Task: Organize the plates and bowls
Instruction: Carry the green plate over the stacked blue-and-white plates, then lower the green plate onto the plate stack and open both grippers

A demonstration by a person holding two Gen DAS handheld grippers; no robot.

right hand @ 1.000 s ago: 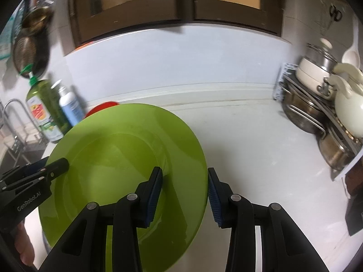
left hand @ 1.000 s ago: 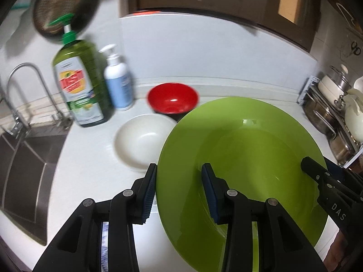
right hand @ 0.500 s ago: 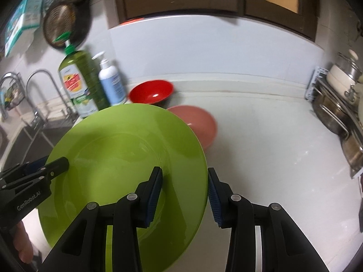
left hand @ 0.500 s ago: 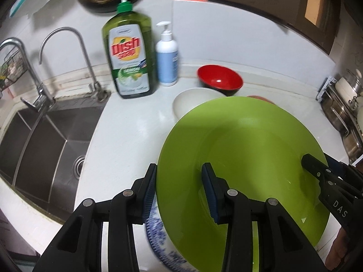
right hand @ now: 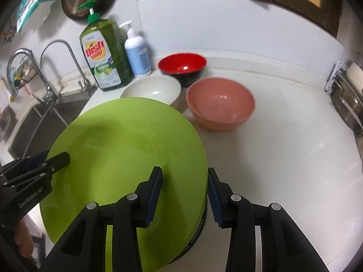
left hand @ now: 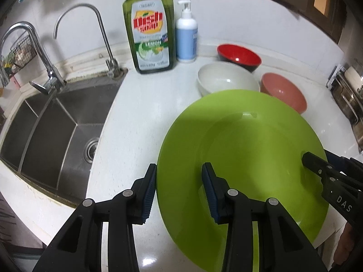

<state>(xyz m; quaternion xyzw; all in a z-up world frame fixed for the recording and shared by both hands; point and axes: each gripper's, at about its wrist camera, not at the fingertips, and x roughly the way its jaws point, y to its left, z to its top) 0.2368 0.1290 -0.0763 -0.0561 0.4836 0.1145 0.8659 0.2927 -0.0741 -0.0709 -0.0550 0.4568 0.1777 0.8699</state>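
While both grippers, left gripper (left hand: 179, 191) and right gripper (right hand: 185, 195), clamp the green plate (right hand: 127, 158) at nine and three o'clock over another plate's dark rim (right hand: 199, 226), stacking looks underway; next, level lowering and release.

Both grippers are tilted steeply downward, fingers pointed fwd and down. The left gripper (left hand: 179, 190) is closed on the left rim of the green plate (left hand: 245, 149): the rim is straddled by its blue-ribbed pads (left hand: 209, 191), one pad set outside the edge, the other on the inner face. The right gripper (right hand: 185, 193) is clamped the same way on the opposite rim, one pad laid on the inner face, the other outside the edge. Each gripper is seen from the other's cam, approx. facing across the plate. Part of a hand (right hand: 22, 240) is glimpsed behind the left gripper's body, at the lower-left corner of the right wrist view.
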